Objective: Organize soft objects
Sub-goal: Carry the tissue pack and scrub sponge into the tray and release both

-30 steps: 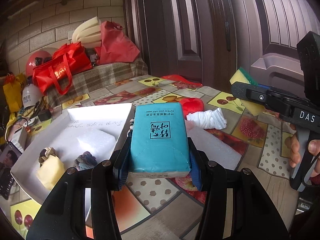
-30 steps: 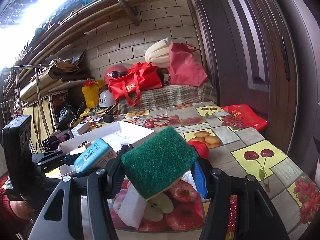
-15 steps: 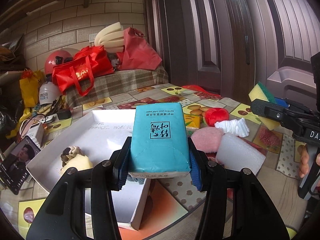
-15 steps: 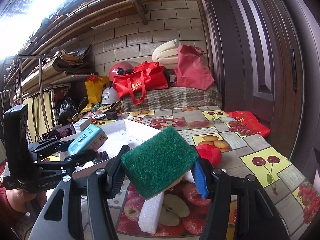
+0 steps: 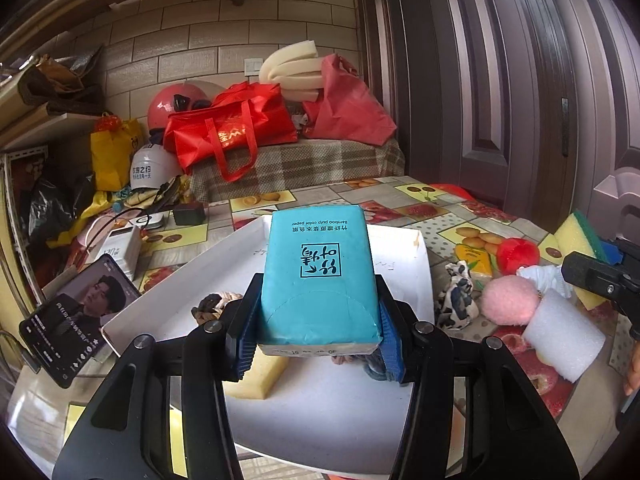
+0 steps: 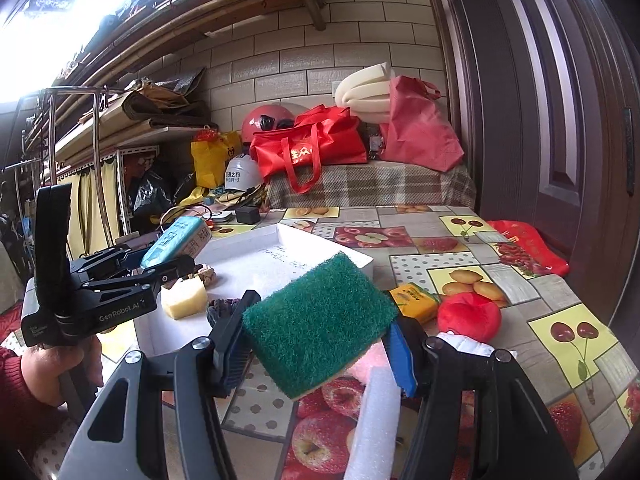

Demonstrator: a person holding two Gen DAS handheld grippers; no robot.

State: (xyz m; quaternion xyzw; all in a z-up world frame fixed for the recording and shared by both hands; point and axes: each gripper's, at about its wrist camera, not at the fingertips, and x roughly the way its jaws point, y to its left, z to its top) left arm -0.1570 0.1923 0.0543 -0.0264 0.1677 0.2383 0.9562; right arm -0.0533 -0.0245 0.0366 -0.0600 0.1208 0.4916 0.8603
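Above the shallow white tray (image 5: 416, 280), I note the left claw (image 5: 316, 344) clamping the light, squashy teal tissue pack (image 5: 318, 276) by its sides, the right claw (image 6: 324, 348) likewise pinching the springy green-faced scouring sponge (image 6: 320, 324).

Daylight blows out the upper-left corner of the right wrist view (pure white glare), while fisheye bending darkens both frames' edges.

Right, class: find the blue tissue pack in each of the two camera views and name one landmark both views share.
Left wrist view: the tissue pack fills the centre, clamped in the left tool over the white tray.
Right wrist view: the same pack sits small at middle left, in that tool.
Shared landmark: the red tote bag on the checked bench behind.
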